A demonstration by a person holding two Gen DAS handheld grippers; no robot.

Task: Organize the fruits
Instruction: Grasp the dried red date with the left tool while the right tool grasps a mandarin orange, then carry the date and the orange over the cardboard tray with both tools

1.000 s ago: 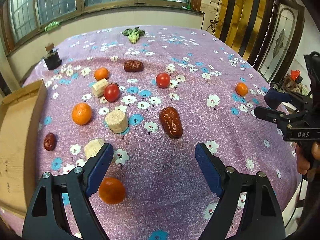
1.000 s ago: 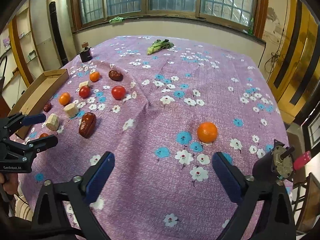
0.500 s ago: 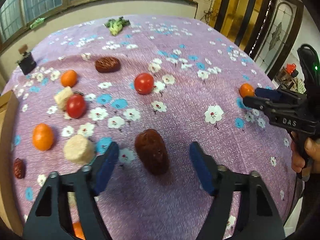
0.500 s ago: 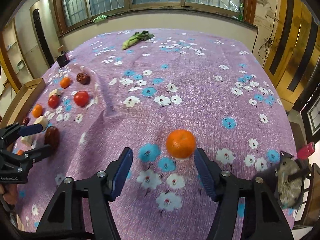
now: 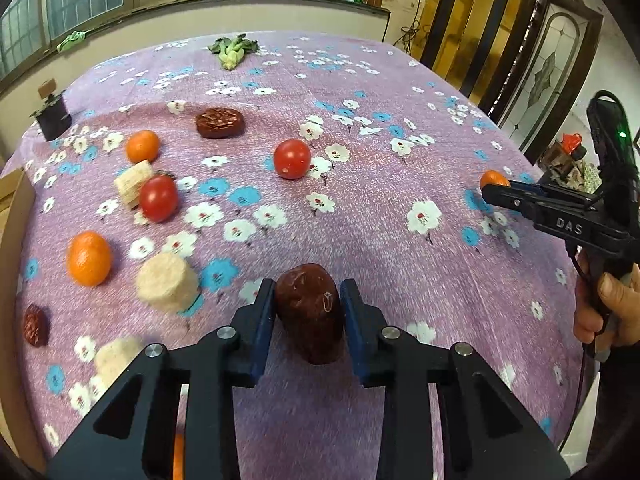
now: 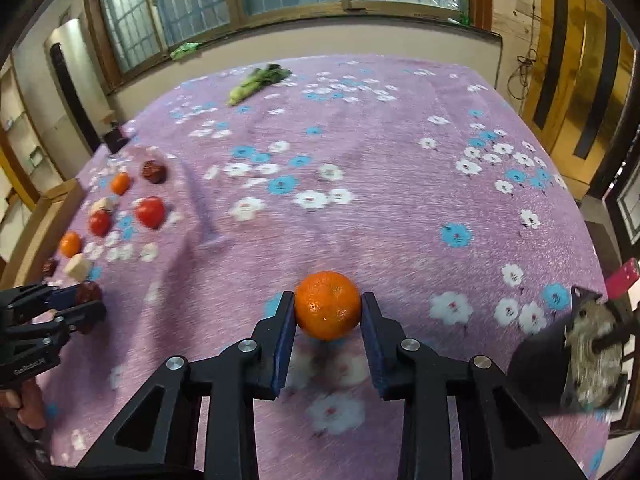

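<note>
My left gripper (image 5: 308,300) is shut on a large dark red date (image 5: 310,316) that rests on the purple flowered tablecloth (image 5: 360,208). My right gripper (image 6: 328,312) is shut on an orange (image 6: 327,305) on the cloth. In the left wrist view the right gripper (image 5: 504,194) shows at the right with that orange (image 5: 494,179) behind its tip. In the right wrist view the left gripper (image 6: 80,306) shows at the far left with the date (image 6: 89,292) between its fingers.
Loose on the cloth: two tomatoes (image 5: 292,159) (image 5: 158,199), two oranges (image 5: 88,258) (image 5: 142,146), pale cylinder pieces (image 5: 166,282) (image 5: 132,184), a flat dark date (image 5: 219,123), a small date (image 5: 34,325), greens (image 5: 232,50), a black device (image 5: 52,114). A cardboard box (image 5: 10,216) lies left.
Both grippers moved forward and closed: the left jaws closed onto the large date, the right jaws onto the orange.
</note>
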